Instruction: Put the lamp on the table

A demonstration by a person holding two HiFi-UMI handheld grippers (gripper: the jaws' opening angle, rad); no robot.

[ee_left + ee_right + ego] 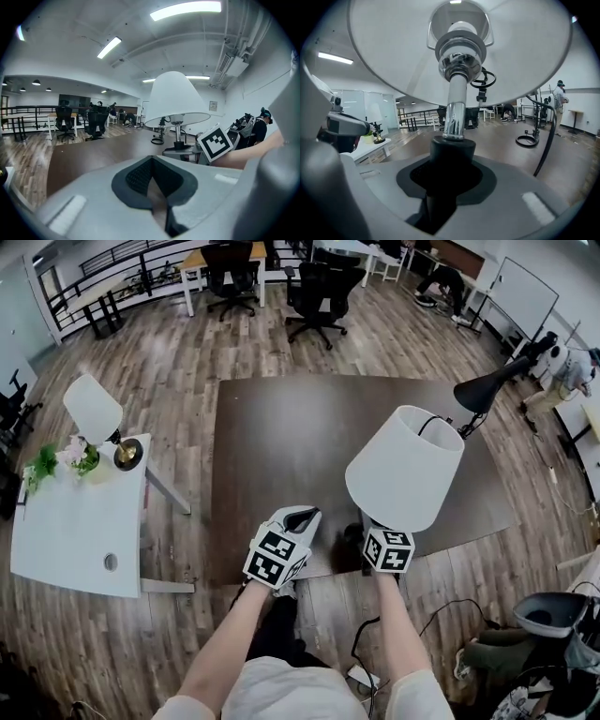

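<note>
Lamp (405, 465) is in the right gripper (447, 183), jaws clenched on the black collar (452, 149) at the foot of its chrome stem (456, 105). It sits over the near edge of the brown table (281, 446), toward the near right corner, and its white shade (393, 51) is upright.

Left gripper (152, 180) is at the same near edge, just left of the lamp. Its pads meet at the tips with nothing between them.

Markings: the only ones I can read are the black-and-white square patterns on the gripper cubes (388, 549). The right one also shows in the left gripper view (216, 142).

Hidden or unclear:
- In the head view the shade covers the lamp's base and the right gripper's jaws.
- In the right gripper view everything below the collar drops out of sight between the jaws.
- No view shows whether the base touches the tabletop.
- Black desk lamp (487, 390) is at the table's right edge. Its ring base (527, 140) shows only in the right gripper view.

White side table (75, 521) stands well apart off the left edge, with a second lamp (94, 409) and flowers (80, 457) at its far end. Office chairs (319, 292) stand beyond the far edge.
</note>
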